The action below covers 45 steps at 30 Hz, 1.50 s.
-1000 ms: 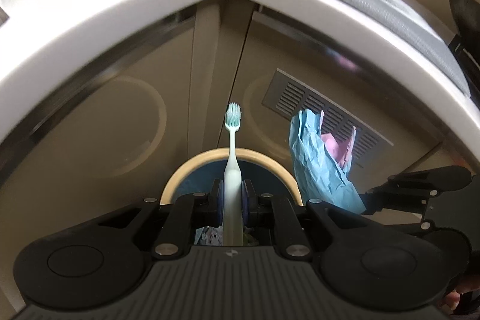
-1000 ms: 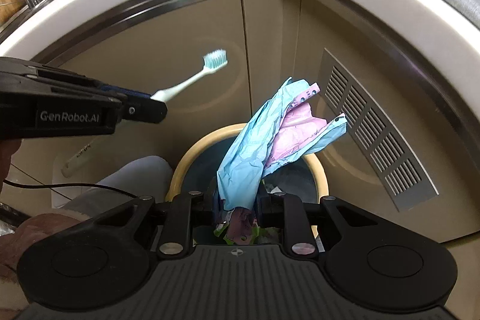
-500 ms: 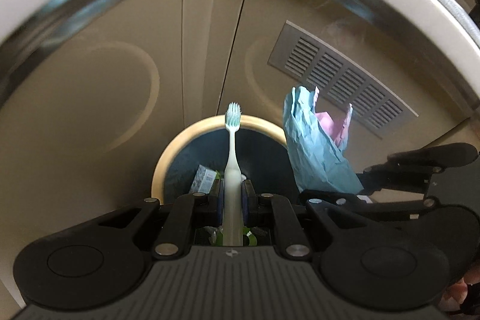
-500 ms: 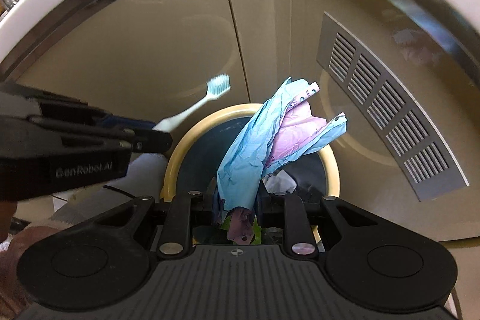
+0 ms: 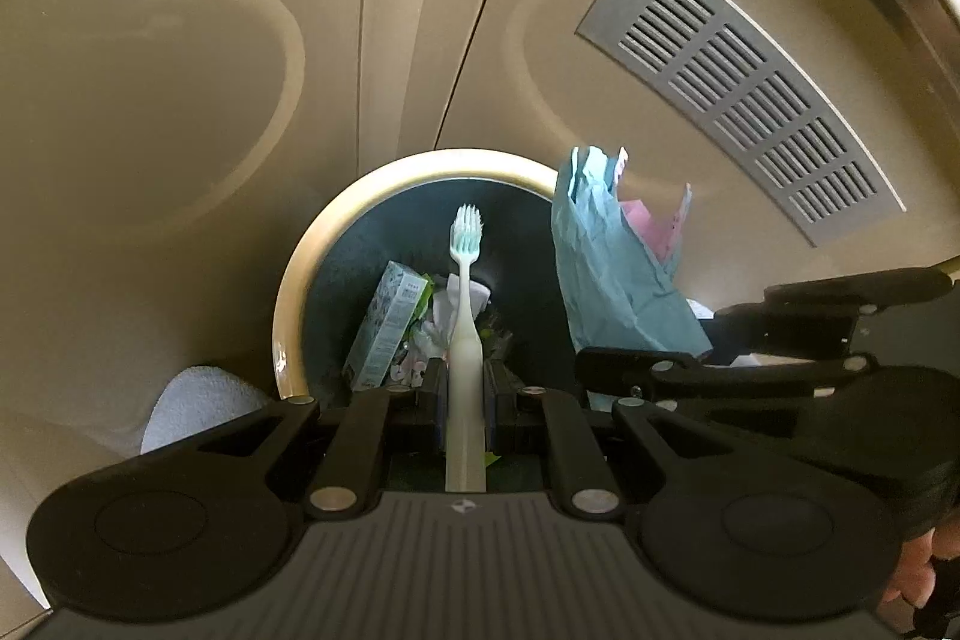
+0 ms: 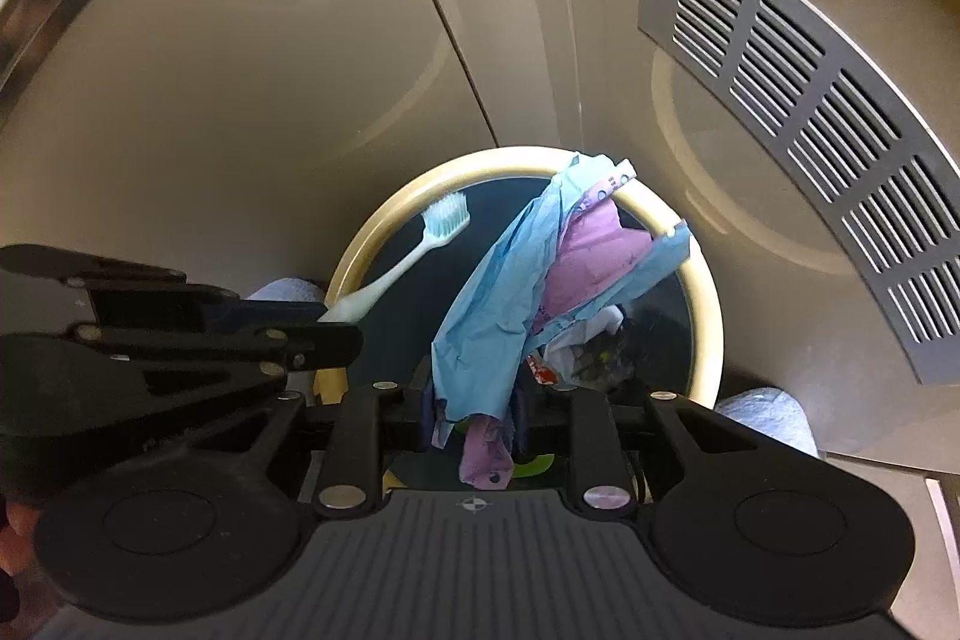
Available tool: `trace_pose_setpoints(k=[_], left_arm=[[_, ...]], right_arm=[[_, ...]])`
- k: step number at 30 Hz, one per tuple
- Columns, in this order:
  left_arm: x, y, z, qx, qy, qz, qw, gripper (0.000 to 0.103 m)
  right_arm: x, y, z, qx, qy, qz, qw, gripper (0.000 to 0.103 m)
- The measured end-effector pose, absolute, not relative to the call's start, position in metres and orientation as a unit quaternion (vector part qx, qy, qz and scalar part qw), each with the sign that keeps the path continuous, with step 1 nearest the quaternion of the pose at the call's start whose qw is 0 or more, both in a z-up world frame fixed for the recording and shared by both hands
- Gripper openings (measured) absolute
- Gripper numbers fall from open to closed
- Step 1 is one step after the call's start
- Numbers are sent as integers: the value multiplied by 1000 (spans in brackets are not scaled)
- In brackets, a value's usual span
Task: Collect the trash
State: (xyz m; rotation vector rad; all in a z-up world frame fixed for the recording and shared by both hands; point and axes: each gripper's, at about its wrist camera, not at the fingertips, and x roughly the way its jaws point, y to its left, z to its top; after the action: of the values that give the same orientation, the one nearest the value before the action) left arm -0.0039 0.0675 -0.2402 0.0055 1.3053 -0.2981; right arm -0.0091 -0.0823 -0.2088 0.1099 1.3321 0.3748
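toothbrush [image 5: 465, 340]: 1 | blue-pink wrapper [image 6: 510, 304]: 1 | bin [image 6: 708, 316]: 1 | vent grille [image 5: 744, 88]: 1 | carton [image 5: 390, 322]: 1

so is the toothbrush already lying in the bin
No, the toothbrush is upright, clamped in the left gripper above the bin.

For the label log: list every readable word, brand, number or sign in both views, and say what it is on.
No text can be read in either view.
Small box in the bin: print too small.
Pink and blue wrapper: edge marks blurred.
Red scrap in the bin: illegible.
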Motion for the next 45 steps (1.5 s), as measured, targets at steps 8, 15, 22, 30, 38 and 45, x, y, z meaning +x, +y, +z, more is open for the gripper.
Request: trace_pose_setpoints(k=[8,15,22,30,38,45], left_arm=[[-1,68,-254,8,623,-138,770,13],[-2,76,-265,11,628,-112,770,63],[-5,101,-257,-38,622,-92,777,91],[-25,105,-236,-52,604,-78,791,94],[-54,98,-193,-27,554,-91,827,103],[-67,89,-169,0,536,-102,838,103]], right_arm=[[-5,-89,-216,56,625,169,760,36],[-9,-92,-208,38,618,150,771,57],[-15,-105,-191,69,605,163,776,78],[-50,-115,-158,63,589,153,791,81],[-102,-121,-100,19,504,175,845,96],[-126,-116,-79,-2,471,166,866,98]])
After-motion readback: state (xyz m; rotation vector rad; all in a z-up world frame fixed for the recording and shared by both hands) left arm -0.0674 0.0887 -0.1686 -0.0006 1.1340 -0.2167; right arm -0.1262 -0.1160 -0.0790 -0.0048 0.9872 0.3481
